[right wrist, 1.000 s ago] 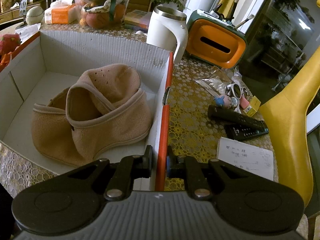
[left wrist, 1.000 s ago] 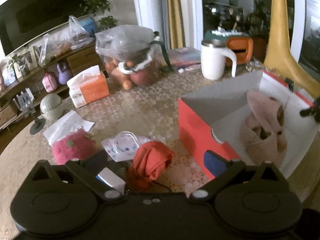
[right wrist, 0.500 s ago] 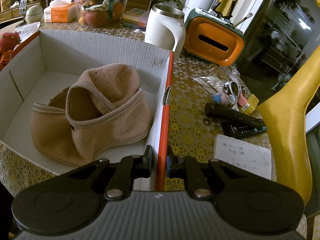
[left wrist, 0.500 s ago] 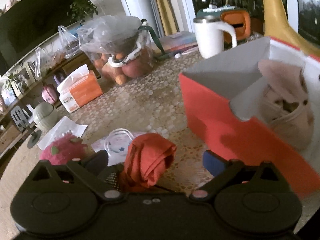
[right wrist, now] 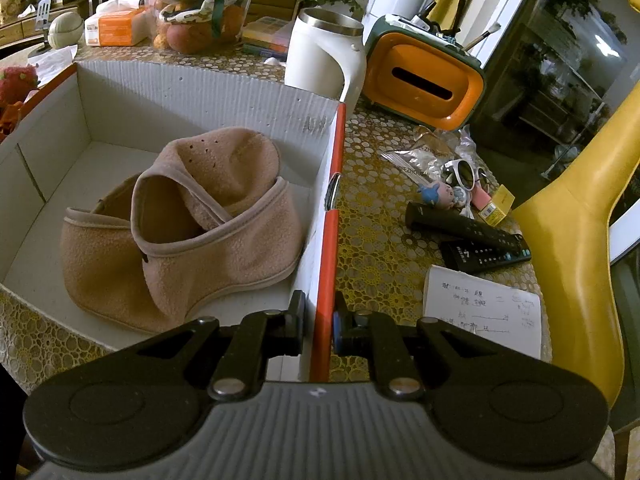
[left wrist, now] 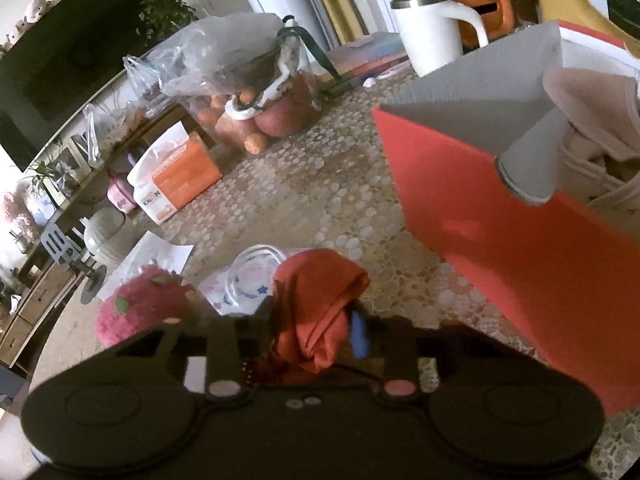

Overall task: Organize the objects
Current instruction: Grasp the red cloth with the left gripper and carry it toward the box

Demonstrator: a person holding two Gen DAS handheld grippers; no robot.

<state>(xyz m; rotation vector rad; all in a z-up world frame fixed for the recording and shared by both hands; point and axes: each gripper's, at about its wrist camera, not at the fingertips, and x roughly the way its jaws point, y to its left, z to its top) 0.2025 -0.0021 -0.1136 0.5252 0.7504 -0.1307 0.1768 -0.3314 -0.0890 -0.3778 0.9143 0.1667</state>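
A crumpled red cloth [left wrist: 316,292] lies on the lace-patterned table just left of the red cardboard box [left wrist: 460,200]. My left gripper [left wrist: 312,328] has come down over the cloth. Its jaws are closing, with the cloth bunched between them and both pads touching it. In the right wrist view my right gripper [right wrist: 319,320] is shut on the box's right wall [right wrist: 326,240], one finger inside and one outside. A beige fleece hat [right wrist: 200,224] lies inside the box, and its top [left wrist: 592,120] also shows in the left wrist view.
A pink plush fruit [left wrist: 140,304] and a clear pouch [left wrist: 248,280] lie beside the cloth. Further back are a tissue pack [left wrist: 180,172], a bag of fruit [left wrist: 248,92] and a white mug [left wrist: 432,32]. Right of the box lie remotes [right wrist: 472,236], a notepad [right wrist: 480,312] and sunglasses [right wrist: 464,172].
The left gripper sank toward the red cloth and its wide-open jaws drew in around it. The right gripper and the box stayed put.
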